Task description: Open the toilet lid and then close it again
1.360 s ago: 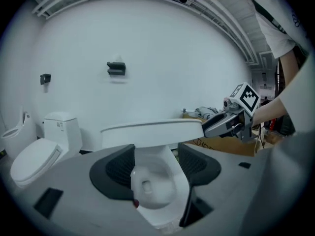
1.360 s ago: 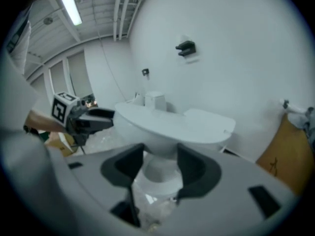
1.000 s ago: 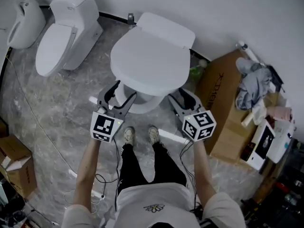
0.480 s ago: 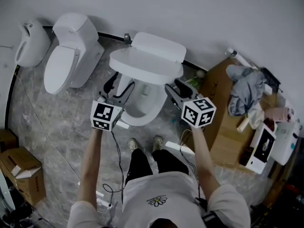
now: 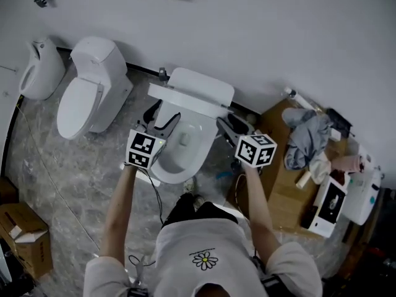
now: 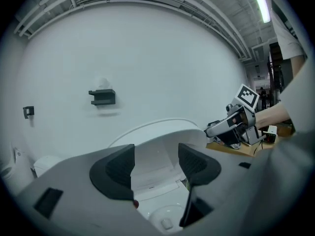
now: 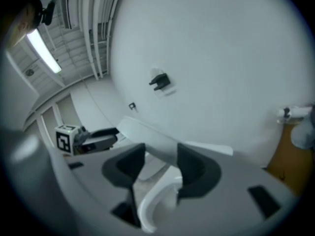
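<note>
Left gripper (image 5: 162, 117) spread; right gripper (image 5: 230, 124) spread, just narrowing, lid (image 5: 185, 98) edge between jaws; wall (image 5: 260, 30) close behind lid.

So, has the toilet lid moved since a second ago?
Yes. The lid has swung up from lying flat over the bowl to nearly upright in front of the tank, leaving the bowl uncovered.

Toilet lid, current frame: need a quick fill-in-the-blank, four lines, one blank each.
1. The toilet lid is tilted ___, baring the bowl.
2. The neighbouring toilet, at the head view's left, has its lid ___.
3. The left gripper has its jaws ___, clamped on nothing.
4. The grey cloth lies on the brown ___ box.
Missing words: up; down; apart; cardboard
</note>
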Demonstrator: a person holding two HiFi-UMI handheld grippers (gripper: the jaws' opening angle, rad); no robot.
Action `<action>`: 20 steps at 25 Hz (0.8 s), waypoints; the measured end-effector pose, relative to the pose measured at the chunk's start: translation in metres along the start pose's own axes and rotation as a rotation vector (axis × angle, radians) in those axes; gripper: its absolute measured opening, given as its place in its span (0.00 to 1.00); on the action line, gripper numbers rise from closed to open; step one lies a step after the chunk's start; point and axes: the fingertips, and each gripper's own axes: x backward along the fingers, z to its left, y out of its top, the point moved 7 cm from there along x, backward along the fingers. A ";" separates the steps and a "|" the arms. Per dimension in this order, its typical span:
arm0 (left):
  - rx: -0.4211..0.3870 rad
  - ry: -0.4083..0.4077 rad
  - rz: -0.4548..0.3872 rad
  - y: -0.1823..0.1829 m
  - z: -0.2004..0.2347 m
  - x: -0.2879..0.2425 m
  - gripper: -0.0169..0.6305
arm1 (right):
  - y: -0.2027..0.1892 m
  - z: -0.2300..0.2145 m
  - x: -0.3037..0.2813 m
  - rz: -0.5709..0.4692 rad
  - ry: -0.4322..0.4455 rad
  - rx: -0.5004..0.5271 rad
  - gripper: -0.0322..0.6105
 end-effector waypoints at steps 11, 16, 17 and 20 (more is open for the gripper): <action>-0.019 -0.024 -0.014 0.048 0.029 -0.066 0.48 | 0.062 -0.037 -0.023 -0.059 -0.043 -0.049 0.37; -0.031 -0.003 -0.017 0.069 0.045 -0.102 0.48 | 0.099 -0.057 -0.040 -0.059 -0.012 -0.024 0.36; -0.031 0.004 -0.017 0.073 0.048 -0.111 0.48 | 0.104 -0.063 -0.044 -0.062 -0.002 -0.032 0.36; -0.022 0.017 -0.009 0.082 0.055 -0.137 0.48 | 0.120 -0.084 -0.056 -0.070 0.031 -0.070 0.36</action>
